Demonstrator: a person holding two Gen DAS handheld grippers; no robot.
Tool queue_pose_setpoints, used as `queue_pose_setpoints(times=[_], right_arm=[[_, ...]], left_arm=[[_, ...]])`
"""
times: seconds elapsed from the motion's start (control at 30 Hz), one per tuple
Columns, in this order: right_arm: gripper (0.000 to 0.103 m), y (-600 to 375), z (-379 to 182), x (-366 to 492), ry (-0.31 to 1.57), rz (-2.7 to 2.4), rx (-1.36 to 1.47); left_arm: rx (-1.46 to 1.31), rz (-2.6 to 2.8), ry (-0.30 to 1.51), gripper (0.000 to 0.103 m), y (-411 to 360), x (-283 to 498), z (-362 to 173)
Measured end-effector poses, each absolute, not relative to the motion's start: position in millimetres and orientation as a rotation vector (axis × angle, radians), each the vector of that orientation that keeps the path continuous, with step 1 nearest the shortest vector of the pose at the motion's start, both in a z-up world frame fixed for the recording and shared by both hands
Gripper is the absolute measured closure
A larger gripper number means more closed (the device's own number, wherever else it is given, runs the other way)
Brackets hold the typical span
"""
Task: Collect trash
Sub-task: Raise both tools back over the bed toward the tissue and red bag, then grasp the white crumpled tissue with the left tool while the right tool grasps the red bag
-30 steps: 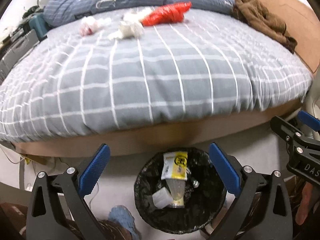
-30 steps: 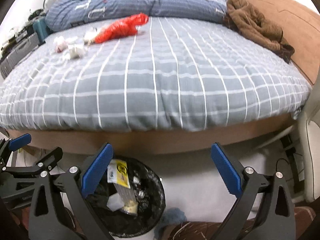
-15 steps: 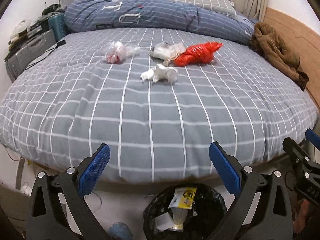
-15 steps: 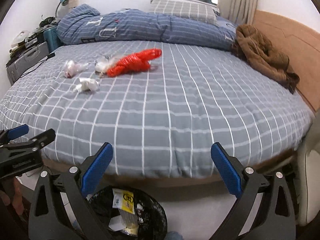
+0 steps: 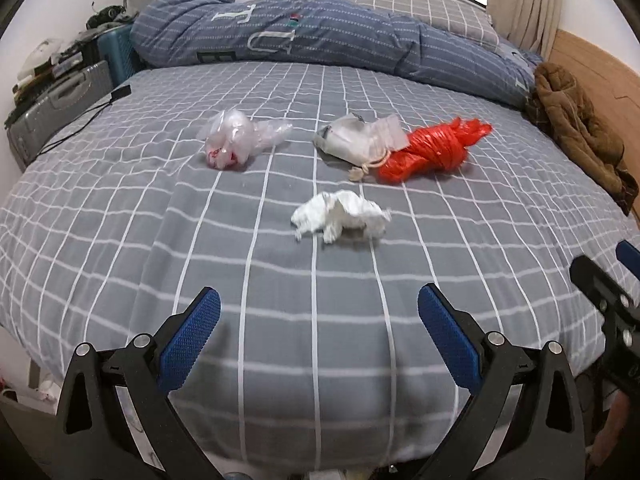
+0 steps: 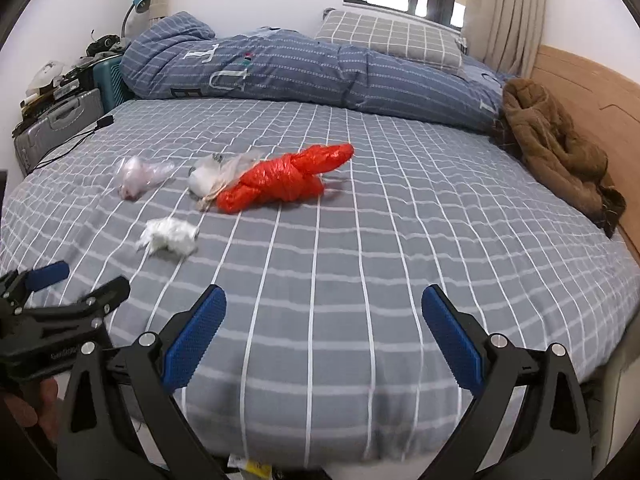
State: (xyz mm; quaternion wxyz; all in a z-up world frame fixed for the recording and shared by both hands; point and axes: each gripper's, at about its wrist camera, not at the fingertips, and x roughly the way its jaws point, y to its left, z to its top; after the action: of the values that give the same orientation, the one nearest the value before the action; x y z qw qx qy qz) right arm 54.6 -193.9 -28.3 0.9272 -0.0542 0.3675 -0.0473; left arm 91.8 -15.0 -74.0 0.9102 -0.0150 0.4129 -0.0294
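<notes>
Both grippers, left gripper point(image 5: 319, 320) and right gripper point(image 6: 323, 316), hover released and empty over the near bed point(image 5: 120, 220) edge. Farther off lie a crumpled tissue point(image 5: 340, 216), a red plastic bag point(image 5: 432, 151) and a clear bag point(image 5: 236, 140).

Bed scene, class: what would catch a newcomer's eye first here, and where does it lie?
The red bag, knotted, lies mid-bed on the grey checked sheet. Left of it sit a clear bag, a whitish pouch and, nearer the camera, a crumpled tissue. Both grippers, left and right, hover open at the bed's near edge.
</notes>
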Motion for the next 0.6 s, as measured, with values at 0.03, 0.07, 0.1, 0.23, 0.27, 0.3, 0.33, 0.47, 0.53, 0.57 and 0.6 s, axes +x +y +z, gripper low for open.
queue_pose_setpoints(times=[0.03,0.07,0.1,0.23,0.27,0.3,0.33,0.47,0.53,0.57,0.6], right_arm=[[0.009,-194.1,-28.2,63.9,0.752,-0.094,-0.115],[0.009,-194.4,-27.9,72.1,0.748,-0.089,-0.117],[0.009,-194.3,-27.7,83.3,0.745,-0.083,-0.119],[0.009,-192.9,-25.1,119.5,0.721,-0.053,-0.104],[0.009,-191.8,-25.0,128.0,0.718,-0.045,-0.105],[0.009,-190.1,-25.3,138.5,0.712,-0.039,-0.111],[0.009,-188.8,-25.5,146.9,0.708,-0.033,-0.115],[0.009,-184.0,-30.5,179.8,0.708,-0.013,-0.123],[0.009,-181.2,-35.3,197.1,0.712,-0.005,-0.125],[0.009,-180.4,-36.7,202.0,0.715,-0.002,-0.125],[0.009,-179.1,-39.2,210.3,0.718,0.004,-0.127]], left_arm=[[-0.033,-0.061,0.854,0.006,-14.6,96.5,-75.4],[-0.033,-0.060,0.858,0.006,-14.5,101.6,-77.1],[-0.033,-0.060,0.864,0.006,-14.6,108.1,-79.0],[-0.036,-0.069,0.869,0.006,-18.5,127.7,-80.9],[-0.033,-0.070,0.868,0.006,-20.2,131.3,-80.6],[-0.029,-0.075,0.867,0.006,-22.6,135.8,-80.7],[-0.024,-0.082,0.868,0.006,-25.1,140.1,-81.1],[-0.002,-0.085,0.875,0.006,-29.5,155.3,-83.8],[-0.010,-0.086,0.885,0.007,-28.4,161.5,-85.8],[-0.022,-0.088,0.893,0.007,-26.7,165.6,-87.4],[-0.029,-0.092,0.898,0.007,-25.9,168.3,-88.2]])
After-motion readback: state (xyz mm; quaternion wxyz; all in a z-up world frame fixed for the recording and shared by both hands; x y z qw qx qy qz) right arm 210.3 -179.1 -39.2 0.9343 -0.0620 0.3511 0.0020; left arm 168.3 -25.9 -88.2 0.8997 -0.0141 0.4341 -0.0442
